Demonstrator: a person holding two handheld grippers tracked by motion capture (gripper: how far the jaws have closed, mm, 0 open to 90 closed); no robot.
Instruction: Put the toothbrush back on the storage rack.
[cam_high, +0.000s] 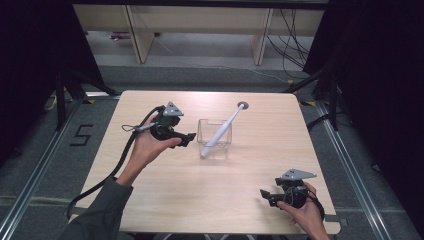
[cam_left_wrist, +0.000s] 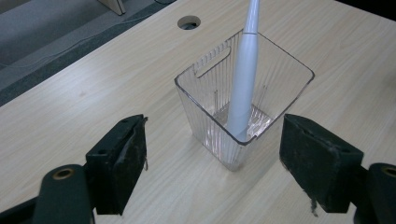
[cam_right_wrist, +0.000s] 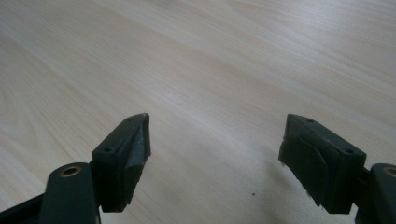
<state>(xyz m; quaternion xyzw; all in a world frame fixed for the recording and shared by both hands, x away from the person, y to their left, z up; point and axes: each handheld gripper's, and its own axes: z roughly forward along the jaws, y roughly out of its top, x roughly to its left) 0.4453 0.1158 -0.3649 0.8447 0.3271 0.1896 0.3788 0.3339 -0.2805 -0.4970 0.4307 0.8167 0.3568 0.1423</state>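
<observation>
High view: clear ribbed plastic container (cam_high: 215, 140) stood mid tabletop (cam_high: 165, 200), white electric toothbrush (cam_high: 223, 127) inside it.
Toothbrush axis: handle end down in the container, head leaned up and away past the far rim, toward the round cable hole (cam_high: 242, 105).
Left gripper (cam_high: 188, 138): just left of the container, apart from it, fingers pointed at it.
Left gripper view: fingers (cam_left_wrist: 121, 158) were spread wide, nothing between them; container (cam_left_wrist: 243, 102) and toothbrush (cam_left_wrist: 243, 79) sat straight ahead, just beyond the tips.
Right gripper (cam_high: 266, 196): near front right edge, well apart from the container.
Right gripper view: fingers (cam_right_wrist: 126, 158) wide open, empty, bare tabletop (cam_right_wrist: 196, 70) ahead.
Nearer hand: left, by far.
Key relation: toothbrush lay dead ahead of the left fingers, shaft tilted away, so any regrasp likely falls to the left.
</observation>
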